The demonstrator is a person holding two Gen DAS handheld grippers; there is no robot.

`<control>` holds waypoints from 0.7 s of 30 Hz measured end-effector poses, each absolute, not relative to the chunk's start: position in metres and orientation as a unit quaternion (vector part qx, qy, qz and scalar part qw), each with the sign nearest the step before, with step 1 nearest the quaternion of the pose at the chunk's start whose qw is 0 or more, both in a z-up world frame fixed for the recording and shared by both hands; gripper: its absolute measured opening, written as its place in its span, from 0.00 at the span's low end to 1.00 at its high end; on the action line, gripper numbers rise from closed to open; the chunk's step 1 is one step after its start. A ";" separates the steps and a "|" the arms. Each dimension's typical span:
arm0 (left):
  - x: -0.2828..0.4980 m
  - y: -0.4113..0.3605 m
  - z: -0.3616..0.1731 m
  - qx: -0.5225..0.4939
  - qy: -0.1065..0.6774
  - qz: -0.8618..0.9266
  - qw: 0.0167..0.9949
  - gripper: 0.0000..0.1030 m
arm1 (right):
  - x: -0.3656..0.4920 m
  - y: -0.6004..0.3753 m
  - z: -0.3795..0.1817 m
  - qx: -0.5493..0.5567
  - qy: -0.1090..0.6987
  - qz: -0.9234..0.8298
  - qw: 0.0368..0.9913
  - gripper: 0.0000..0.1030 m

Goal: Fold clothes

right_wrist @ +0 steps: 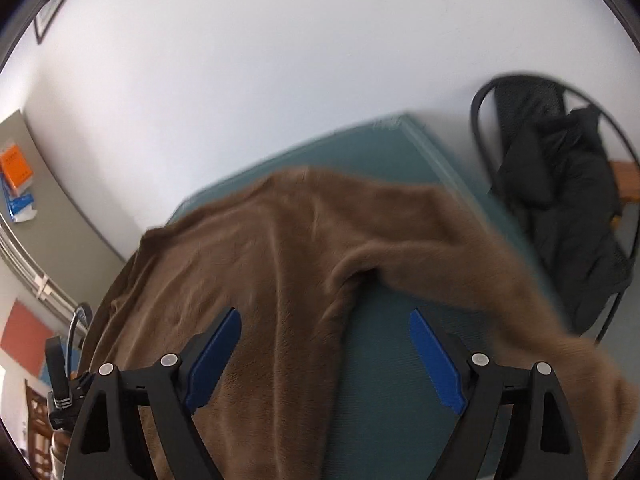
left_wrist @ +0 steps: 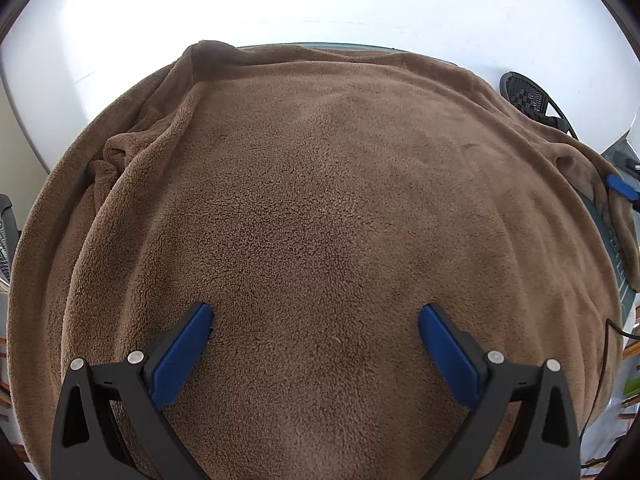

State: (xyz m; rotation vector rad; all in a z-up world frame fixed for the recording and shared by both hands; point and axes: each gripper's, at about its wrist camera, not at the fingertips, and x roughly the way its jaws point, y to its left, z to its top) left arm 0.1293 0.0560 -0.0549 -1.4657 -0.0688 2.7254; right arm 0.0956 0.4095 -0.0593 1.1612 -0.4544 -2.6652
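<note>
Around the teal table: chair, jacket, shelf, books

A teal table (right_wrist: pixel 384 360) stands against a white wall (right_wrist: pixel 280 80). Beside its right edge a black mesh chair (right_wrist: pixel 520 92) carries a dark jacket (right_wrist: pixel 568 200). Well off its left side, a grey shelf (right_wrist: pixel 60 208) holds an orange book (right_wrist: pixel 15 166) above blue booklets (right_wrist: pixel 22 204).

A table (right_wrist: pixel 404 148) with a flat teal top carries everything here. A brown fleece garment (right_wrist: pixel 256 248) lies spread directly on it, a sleeve stretching out to the right. In the right wrist view the cloth lies below the left blue finger (right_wrist: pixel 214 356), while bare teal top shows between the two fingers and below the right one. In the left wrist view the fleece (left_wrist: pixel 320 208) fills the whole space between and ahead of the fingers (left_wrist: pixel 182 354), bunched into folds to their far left; only a thin teal strip of table (left_wrist: pixel 616 248) shows to their right.
</note>
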 end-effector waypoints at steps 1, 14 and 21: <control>0.130 0.056 -0.055 -0.473 -0.023 0.881 0.024 1.00 | 0.086 0.404 -0.067 0.408 -0.148 -0.895 0.101 0.85; 0.131 0.054 -0.054 -0.469 -0.029 0.882 0.028 1.00 | 0.009 0.379 -0.106 0.474 -0.071 -0.876 0.048 0.30; 0.130 0.048 -0.050 -0.481 -0.049 0.874 0.043 1.00 | -0.001 0.388 -0.077 0.407 0.052 -0.910 -0.061 0.13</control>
